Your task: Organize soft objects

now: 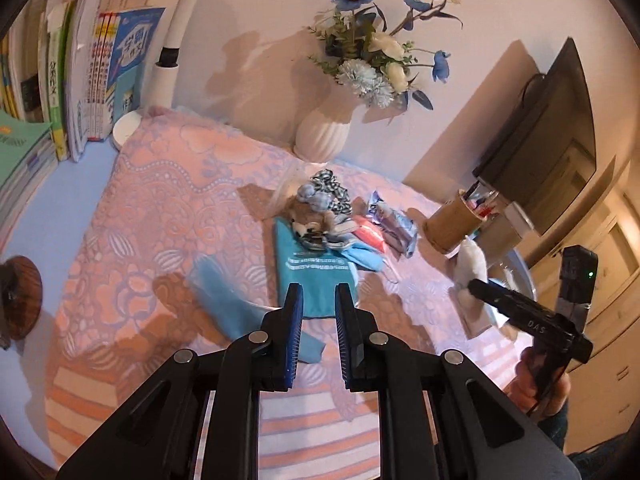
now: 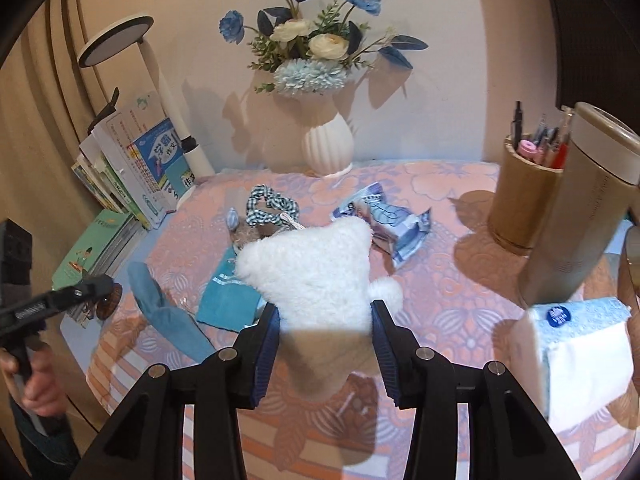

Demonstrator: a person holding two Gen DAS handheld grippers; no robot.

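My right gripper (image 2: 325, 314) is shut on a white plush toy (image 2: 312, 268) and holds it above the pink cloth; the toy also shows in the left wrist view (image 1: 472, 268). My left gripper (image 1: 319, 296) is open and empty, just short of a teal pouch (image 1: 312, 272). On the pouch lies a pile: a brown plush (image 1: 308, 220), a checked scrunchie (image 1: 332, 188) and a blue face mask (image 1: 366, 258). A blue sock (image 1: 228, 296) lies left of the pouch. In the right wrist view I see the pouch (image 2: 230, 300), scrunchie (image 2: 272, 204) and sock (image 2: 160, 304).
A white vase of blue flowers (image 1: 324, 132) stands at the back. Books (image 1: 92, 80) and a lamp (image 1: 170, 52) stand at the left. A pen holder (image 2: 524, 196), a flask (image 2: 576, 212) and a tissue pack (image 2: 584, 352) are at the right. A wrapper (image 2: 384, 216) lies mid-table.
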